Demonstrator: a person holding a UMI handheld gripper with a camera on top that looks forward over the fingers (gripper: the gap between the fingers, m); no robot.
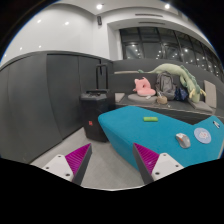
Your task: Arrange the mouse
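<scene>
A small pale mouse (182, 140) lies on the teal table (150, 132), to the right of and beyond my right finger. A round blue-white mat (204, 134) lies just right of the mouse. My gripper (112, 160) is held off the table's near corner, open, with only grey floor between its magenta pads (78, 157). The right finger overlaps the table's front edge.
A small green object (150, 119) rests farther back on the table. A black speaker on wheels (96, 114) stands on the floor ahead, near grey cabinets. Plush toys, pink (145, 87) and green (175, 76), sit on a counter behind.
</scene>
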